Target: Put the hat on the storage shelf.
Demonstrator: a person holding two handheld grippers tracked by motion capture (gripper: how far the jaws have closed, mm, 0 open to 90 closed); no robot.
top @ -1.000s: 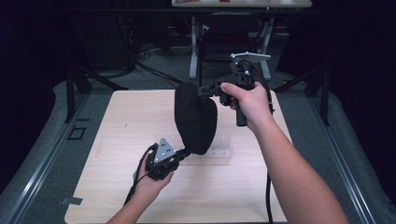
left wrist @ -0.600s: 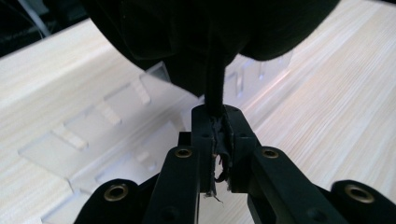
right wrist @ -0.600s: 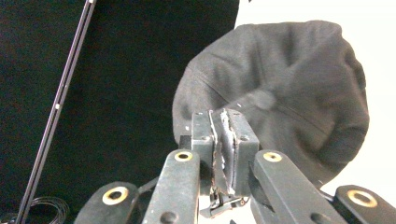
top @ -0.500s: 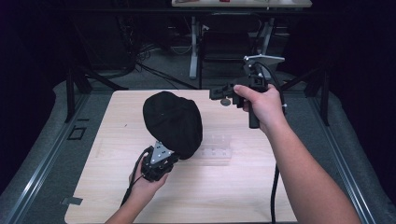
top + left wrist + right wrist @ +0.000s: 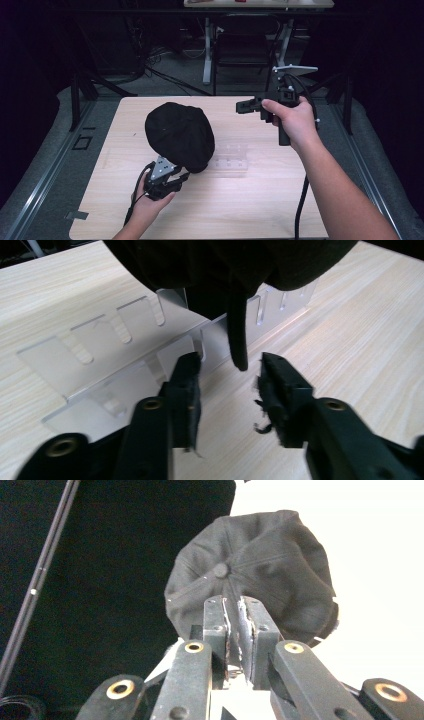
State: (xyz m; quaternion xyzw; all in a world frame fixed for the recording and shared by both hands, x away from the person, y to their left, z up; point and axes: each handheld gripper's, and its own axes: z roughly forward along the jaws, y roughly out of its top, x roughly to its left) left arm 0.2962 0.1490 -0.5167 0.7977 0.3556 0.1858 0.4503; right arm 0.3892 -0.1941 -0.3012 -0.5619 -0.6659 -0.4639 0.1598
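Observation:
A black cap [image 5: 180, 134] sits crown-up over the left end of a clear slotted acrylic rack [image 5: 231, 160] on the wooden table [image 5: 260, 210]. My left gripper [image 5: 181, 176] is low at the cap's near edge, open. In the left gripper view a black strap [image 5: 238, 335] of the cap hangs down between the parted jaws [image 5: 227, 367] without being pinched, with the rack [image 5: 120, 355] just behind. My right gripper [image 5: 241, 106] is held up to the right of the cap, apart from it and shut on nothing. In the right gripper view [image 5: 234, 602] the cap [image 5: 260, 565] lies beyond its tips.
A dark padded floor and metal rails [image 5: 45, 170] surround the table. Desk legs and cables [image 5: 207, 45] stand behind its far edge. Cables trail from both grippers, the right one [image 5: 300, 205] along the forearm.
The right gripper let go of the cap and drew back up and to the right. The cap swung from hanging upright to crown-up and shifted left over the rack. The left gripper barely moved.

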